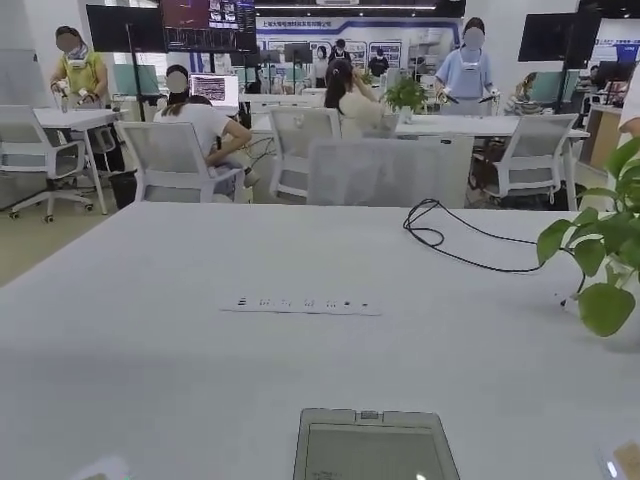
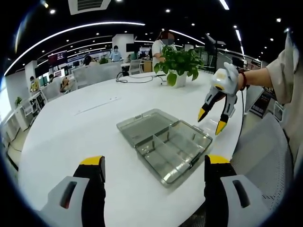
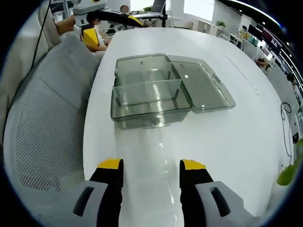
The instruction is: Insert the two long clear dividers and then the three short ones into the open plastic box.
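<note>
Both pairs of jaws apart; open box point(image 3: 142, 108) dead ahead of right tool point(image 3: 151, 164), long side crosswise, on table point(image 3: 236, 142); left tool point(image 2: 154, 160) opposite.

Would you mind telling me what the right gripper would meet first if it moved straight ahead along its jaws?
Probably the near wall of the open plastic box, which lies dead ahead of the right gripper. Its height above the table is unclear, so it might touch that first.
</note>
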The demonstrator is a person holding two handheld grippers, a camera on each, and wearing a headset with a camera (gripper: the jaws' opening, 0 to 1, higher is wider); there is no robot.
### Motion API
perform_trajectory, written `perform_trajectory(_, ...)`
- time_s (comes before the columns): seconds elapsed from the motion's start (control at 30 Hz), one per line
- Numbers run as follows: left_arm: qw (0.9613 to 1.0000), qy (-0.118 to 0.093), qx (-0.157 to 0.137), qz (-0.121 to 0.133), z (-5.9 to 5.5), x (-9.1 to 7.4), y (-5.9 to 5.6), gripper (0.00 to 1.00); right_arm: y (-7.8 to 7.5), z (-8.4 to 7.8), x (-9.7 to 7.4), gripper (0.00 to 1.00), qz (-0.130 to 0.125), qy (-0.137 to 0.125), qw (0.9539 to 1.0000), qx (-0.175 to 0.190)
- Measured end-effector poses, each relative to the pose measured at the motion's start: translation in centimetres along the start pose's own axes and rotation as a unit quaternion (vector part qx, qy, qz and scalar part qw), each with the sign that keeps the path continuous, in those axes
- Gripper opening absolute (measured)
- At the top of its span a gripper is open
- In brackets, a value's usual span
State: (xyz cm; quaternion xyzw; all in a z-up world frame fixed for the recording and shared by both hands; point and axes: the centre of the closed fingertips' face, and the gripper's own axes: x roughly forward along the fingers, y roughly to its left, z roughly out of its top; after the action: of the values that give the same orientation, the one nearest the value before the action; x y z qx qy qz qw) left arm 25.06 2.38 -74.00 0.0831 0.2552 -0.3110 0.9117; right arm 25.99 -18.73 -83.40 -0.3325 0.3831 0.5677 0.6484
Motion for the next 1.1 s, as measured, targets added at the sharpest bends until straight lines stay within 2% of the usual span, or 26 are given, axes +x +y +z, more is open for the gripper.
perform_trajectory(0.27, 1.0, 0.006, -0.002, 0.002, -0.3, 0.1, 0.0, 0.87, 0.2, -0.9, 0.8, 0.41, 0.016, 0.016, 0.999, -0.039)
perform_trajectory(0.53, 1.0, 0.01, -0.001, 0.0, -0.4, 0.3, -0.1, 0.87, 0.1, -1.9, 1.2, 0.38, 0.02, 0.042, 0.9966, -0.068)
perform_trajectory(0.63, 1.0, 0.009, -0.001, 0.0, -0.4, 0.3, -0.1, 0.87, 0.1, -1.8, 1.2, 0.37, 0.021, 0.039, 0.9962, -0.074)
perform_trajectory(1.1, 1.0, 0.009, -0.001, 0.0, -0.3, 0.2, -0.2, 0.86, 0.0, -1.8, 1.2, 0.33, 0.02, 0.04, 0.9968, -0.066)
